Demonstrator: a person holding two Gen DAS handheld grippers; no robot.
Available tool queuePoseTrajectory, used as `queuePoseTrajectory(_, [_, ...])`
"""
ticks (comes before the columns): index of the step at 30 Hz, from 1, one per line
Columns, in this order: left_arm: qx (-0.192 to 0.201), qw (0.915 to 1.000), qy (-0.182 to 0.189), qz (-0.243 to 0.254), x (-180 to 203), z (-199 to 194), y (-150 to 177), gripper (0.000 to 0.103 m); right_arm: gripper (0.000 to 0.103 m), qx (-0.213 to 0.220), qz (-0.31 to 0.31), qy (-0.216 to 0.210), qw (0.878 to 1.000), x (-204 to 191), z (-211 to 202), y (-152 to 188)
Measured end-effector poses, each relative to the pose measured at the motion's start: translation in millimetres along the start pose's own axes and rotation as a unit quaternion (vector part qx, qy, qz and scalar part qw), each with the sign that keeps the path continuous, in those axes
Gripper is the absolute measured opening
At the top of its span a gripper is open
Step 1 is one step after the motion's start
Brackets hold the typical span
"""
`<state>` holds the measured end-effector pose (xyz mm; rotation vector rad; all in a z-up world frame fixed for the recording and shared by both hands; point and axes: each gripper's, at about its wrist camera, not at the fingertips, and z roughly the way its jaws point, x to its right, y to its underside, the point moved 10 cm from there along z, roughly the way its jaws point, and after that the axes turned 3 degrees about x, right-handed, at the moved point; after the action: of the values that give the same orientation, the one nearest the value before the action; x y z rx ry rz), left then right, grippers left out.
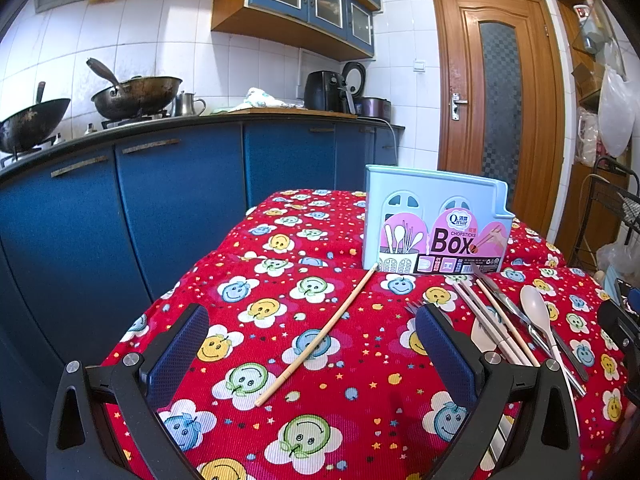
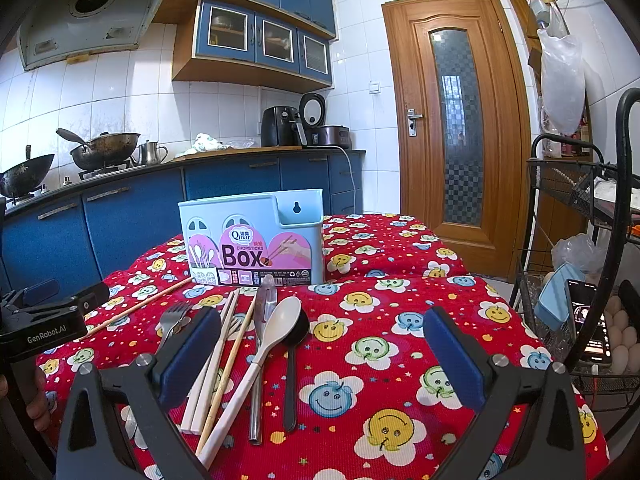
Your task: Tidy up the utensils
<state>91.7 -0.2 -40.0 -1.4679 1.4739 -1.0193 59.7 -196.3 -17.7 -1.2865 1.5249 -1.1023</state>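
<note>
A pale blue chopsticks box [image 1: 434,220] stands upright on the red smiley tablecloth; it also shows in the right wrist view [image 2: 252,236]. A single bamboo chopstick [image 1: 320,332] lies alone between my left gripper's fingers. My left gripper [image 1: 312,340] is open and empty above it. A heap of utensils lies in front of the box: a white spoon [image 2: 276,332], a black spoon [image 2: 292,368], a knife [image 2: 262,312], a fork [image 2: 172,320], white chopsticks [image 2: 212,364]. My right gripper [image 2: 320,352] is open and empty, its left finger over the heap.
The table's left edge [image 1: 160,300] drops toward blue kitchen cabinets [image 1: 160,200]. A black wire rack [image 2: 580,280] with eggs and a phone stands right of the table. A wooden door [image 2: 452,128] is behind.
</note>
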Motion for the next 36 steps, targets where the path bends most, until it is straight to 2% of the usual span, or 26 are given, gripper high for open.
queuePoseTrajectory(30, [-0.001,1.0000,0.000,0.000,0.5,0.6,1.4,0.103,0.103,0.000,0.000,0.001,1.000,1.5,0.3,0.5])
queuePoseTrajectory(36, [-0.012,0.9999,0.005,0.000,0.2,0.0,-0.3,0.103,0.103,-0.013,-0.018,0.000,1.000,-1.5,4.5,-0.4])
